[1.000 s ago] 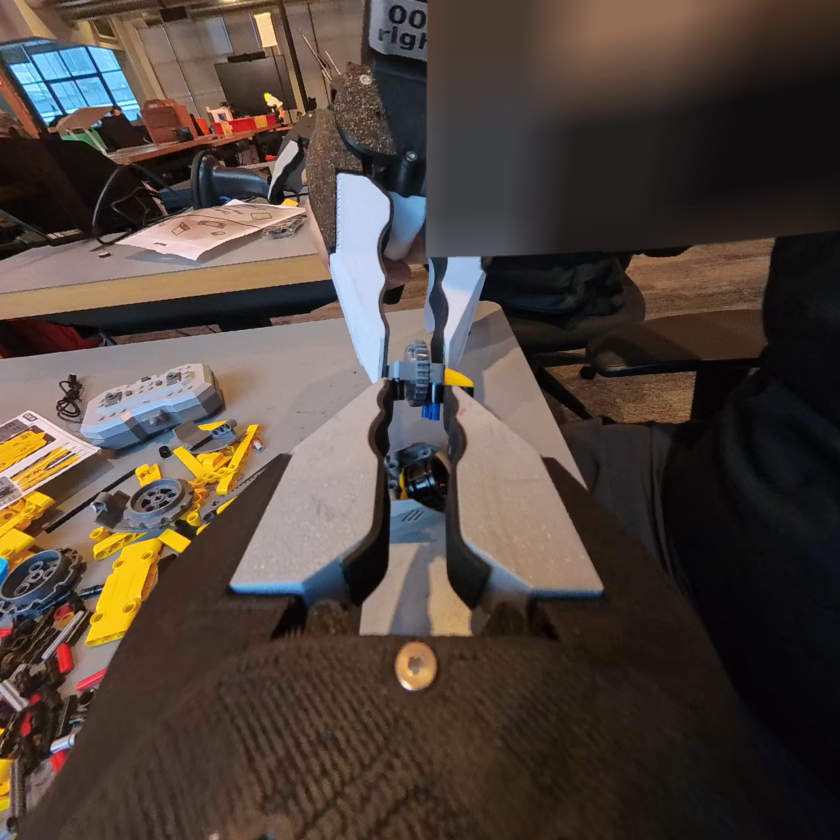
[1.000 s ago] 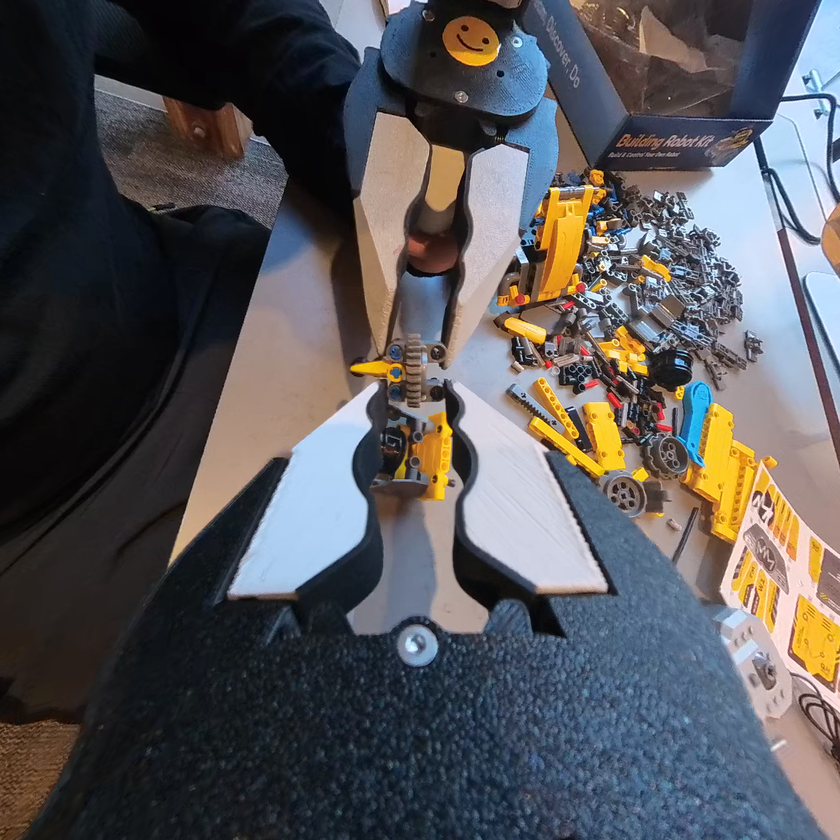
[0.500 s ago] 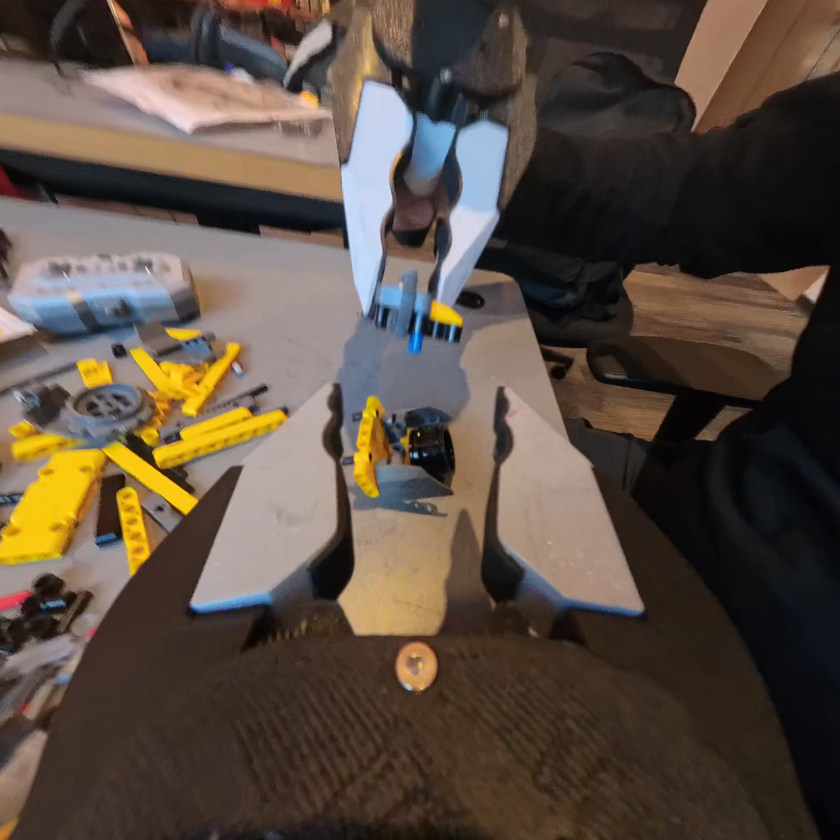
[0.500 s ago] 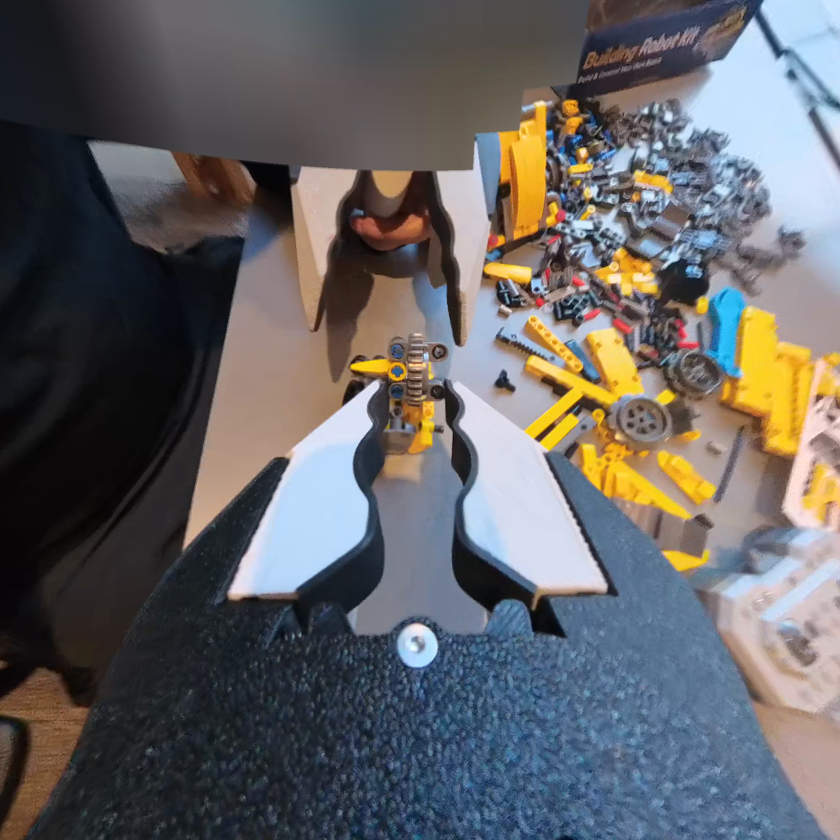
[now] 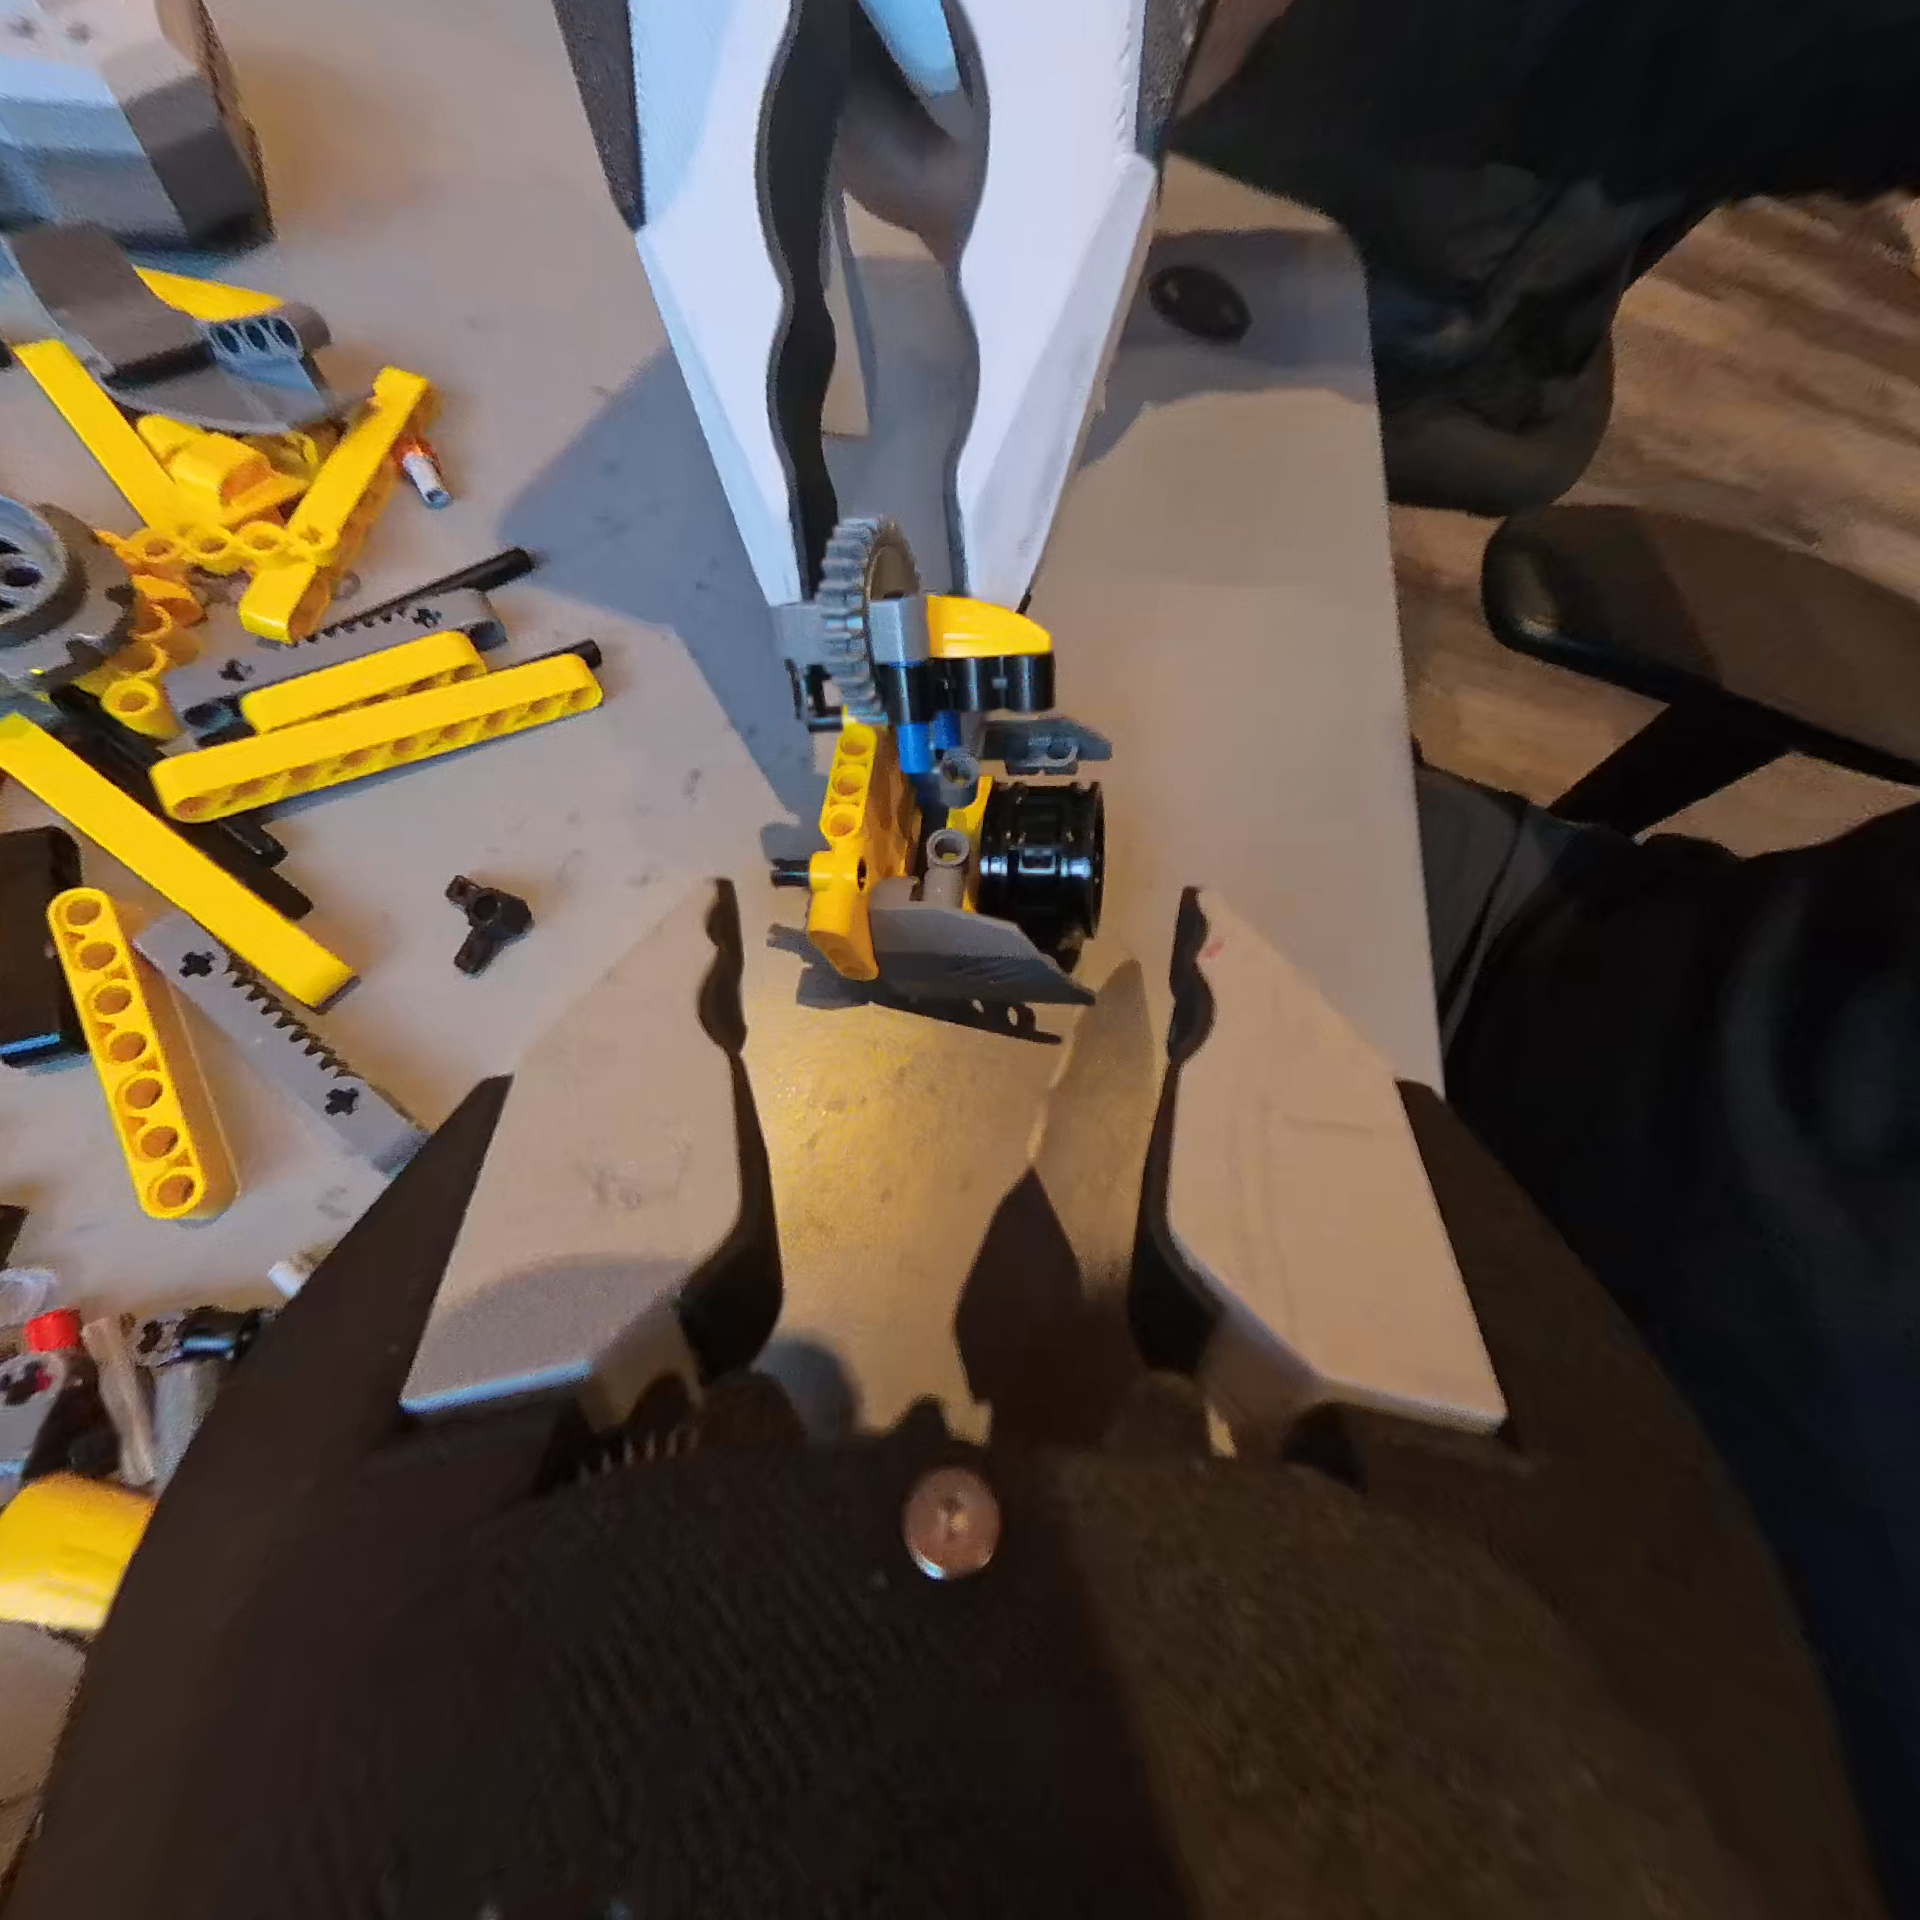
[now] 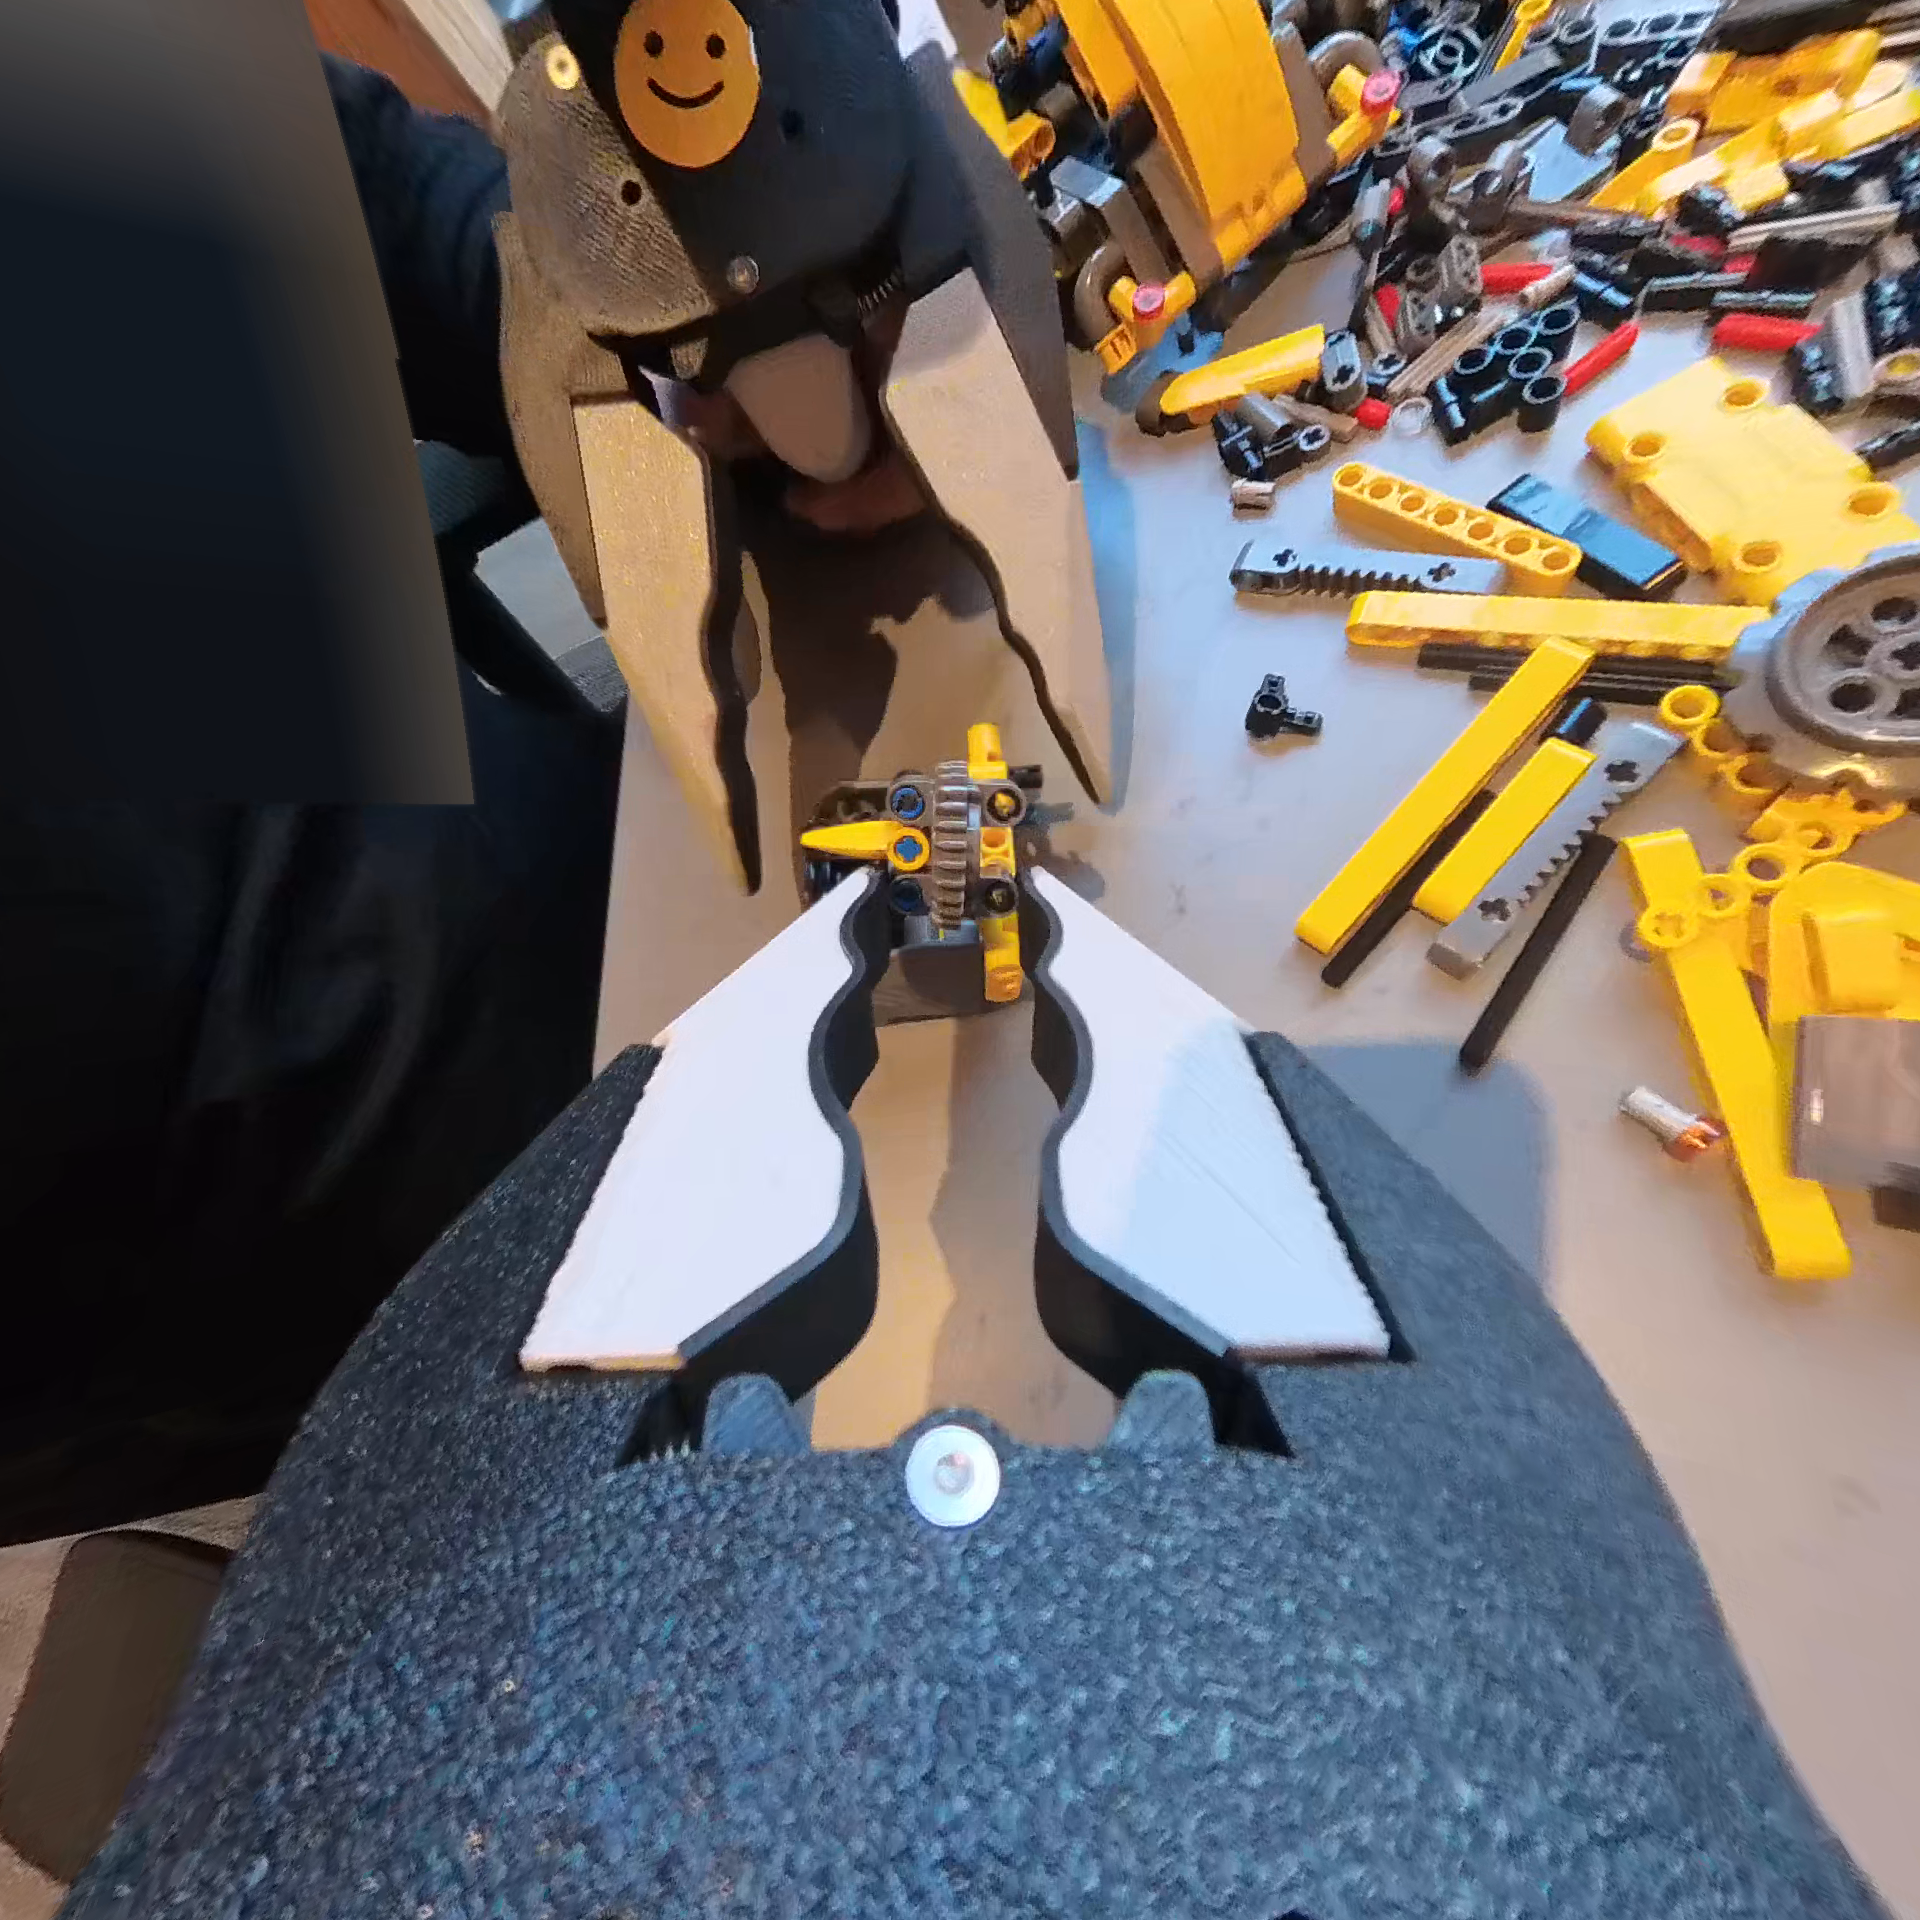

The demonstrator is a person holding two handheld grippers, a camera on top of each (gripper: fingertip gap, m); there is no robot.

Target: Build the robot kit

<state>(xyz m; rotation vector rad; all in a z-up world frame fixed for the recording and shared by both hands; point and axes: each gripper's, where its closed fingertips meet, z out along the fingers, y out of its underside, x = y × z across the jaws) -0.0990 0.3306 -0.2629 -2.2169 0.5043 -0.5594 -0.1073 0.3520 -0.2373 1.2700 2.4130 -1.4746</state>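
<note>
A small brick assembly [image 5: 914, 821] of yellow, black and grey parts, with a grey gear [image 5: 857, 613] on top and a black wheel [image 5: 1044, 862] at its side, stands near the table's right edge. My right gripper [image 6: 951, 883] is shut on its gear end; in the left wrist view it [image 5: 899, 603] comes down from above. My left gripper [image 5: 951, 899] is open and empty, its fingers either side of the assembly's near end without touching it. In the right wrist view the left gripper [image 6: 925, 842] faces me, its jaws wide apart just behind the assembly [image 6: 951, 862].
Loose yellow beams [image 5: 374, 727], grey toothed racks [image 5: 275, 1029] and a small black connector [image 5: 483, 920] lie to the left. A large pile of parts [image 6: 1558, 260] and a grey wheel hub [image 6: 1849, 665] fill the right wrist view. The table edge [image 5: 1397, 727] borders a chair [image 5: 1704, 623] and a person's dark clothing. Only a small space, under 4 cm, lies between the two pairs of fingers. Between my left fingertips and the small black connector [image 5: 483, 920] there is roughly 4 cm. Seen from the right wrist view [image 6: 1282, 718] as well.
My left gripper opened, let go of the assembly and drew back a little. The right gripper kept its hold and brought the assembly down to the table.
</note>
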